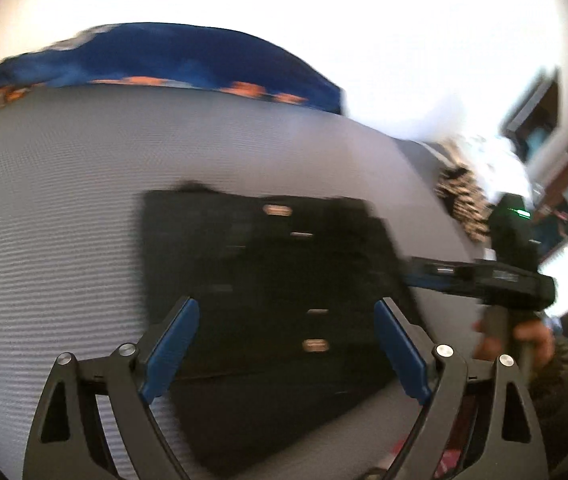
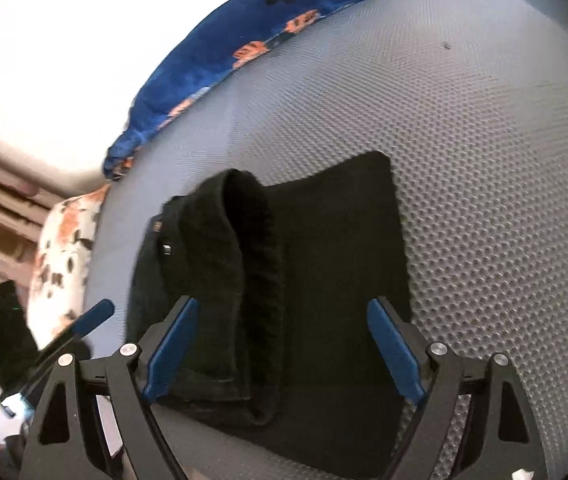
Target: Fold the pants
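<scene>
both fingers (image 2: 172,344) wide apart above pants (image 2: 323,280)

Left gripper (image 1: 285,344): jaws spread wide, nothing between the blue pads. Right gripper (image 2: 282,344): jaws likewise wide apart, empty; its handle is gripped by the right hand (image 1: 523,340).

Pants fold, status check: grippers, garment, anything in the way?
Left gripper open, empty. Right gripper open, empty. Black pants folded on the grey mat. Blue blanket off at mat's edge, nothing blocking.
</scene>
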A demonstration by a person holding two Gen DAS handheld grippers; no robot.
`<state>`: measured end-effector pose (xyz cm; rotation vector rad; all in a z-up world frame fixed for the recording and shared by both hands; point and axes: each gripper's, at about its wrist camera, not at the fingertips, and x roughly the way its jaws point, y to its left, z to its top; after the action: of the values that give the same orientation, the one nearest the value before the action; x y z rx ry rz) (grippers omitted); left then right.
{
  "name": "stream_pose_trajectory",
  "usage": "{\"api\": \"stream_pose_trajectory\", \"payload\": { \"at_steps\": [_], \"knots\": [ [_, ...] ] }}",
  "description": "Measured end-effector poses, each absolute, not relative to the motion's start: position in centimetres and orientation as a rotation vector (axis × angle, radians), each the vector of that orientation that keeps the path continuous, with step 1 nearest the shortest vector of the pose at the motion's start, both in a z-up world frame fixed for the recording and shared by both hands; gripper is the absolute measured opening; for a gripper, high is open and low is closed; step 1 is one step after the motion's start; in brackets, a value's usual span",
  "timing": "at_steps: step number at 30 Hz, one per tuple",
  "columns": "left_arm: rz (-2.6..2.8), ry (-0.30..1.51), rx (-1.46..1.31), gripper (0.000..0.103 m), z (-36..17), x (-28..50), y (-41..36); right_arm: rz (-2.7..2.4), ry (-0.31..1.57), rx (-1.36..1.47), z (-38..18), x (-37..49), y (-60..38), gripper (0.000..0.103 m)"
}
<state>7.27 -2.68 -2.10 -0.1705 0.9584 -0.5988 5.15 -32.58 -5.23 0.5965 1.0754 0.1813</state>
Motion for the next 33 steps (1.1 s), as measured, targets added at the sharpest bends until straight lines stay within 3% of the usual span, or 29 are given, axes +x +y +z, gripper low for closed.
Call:
{"api": "stream_pose_trajectory", "payload": {
  "at_steps": [5, 7, 10, 15, 17, 19, 22, 28, 33],
  "knots": [
    [-0.442, 1.005, -0.249, 0.089, -4.5, 8.3, 2.0, 0.299, 1.101, 0.635, -6.1, 6.1, -32.1, 0.078],
    [-0.414, 1.021, -0.273, 0.089, -5.2, 8.5, 3.0, 0.338, 1.128, 0.656, -6.9, 6.7, -32.0, 0.062],
    [-0.377, 1.038, -0.292, 0.089, -6.0, 8.4, 4.0, 0.358, 1.158, 0.650, -8.0, 7.4, -32.0, 0.048],
    [-0.346, 1.065, -0.321, 0.089, -7.0, 8.6, 4.8, 0.430, 1.121, 0.661, -8.4, 9.4, -31.6, 0.047],
    [-0.336, 1.073, -0.321, 0.089, -7.2, 9.1, 4.5, 0.464, 1.112, 0.663, -8.6, 10.3, -30.9, 0.042],
    [-0.324, 1.076, -0.313, 0.089, -7.3, 9.3, 4.3, 0.476, 1.115, 0.688, -8.8, 11.0, -30.5, 0.021],
    [-0.328, 1.070, -0.301, 0.089, -7.1, 10.2, 3.4, 0.444, 1.102, 0.709, -7.9, 10.4, -30.1, 0.013],
    [-0.362, 1.056, -0.265, 0.089, -6.7, 11.2, 1.5, 0.361, 1.012, 0.621, -1.7, 7.8, -29.8, 0.010],
    [-0.410, 1.050, -0.226, 0.089, -6.4, 11.5, -0.9, 0.230, 0.974, 0.573, 0.0, 6.6, -32.6, 0.009]
  ]
}}
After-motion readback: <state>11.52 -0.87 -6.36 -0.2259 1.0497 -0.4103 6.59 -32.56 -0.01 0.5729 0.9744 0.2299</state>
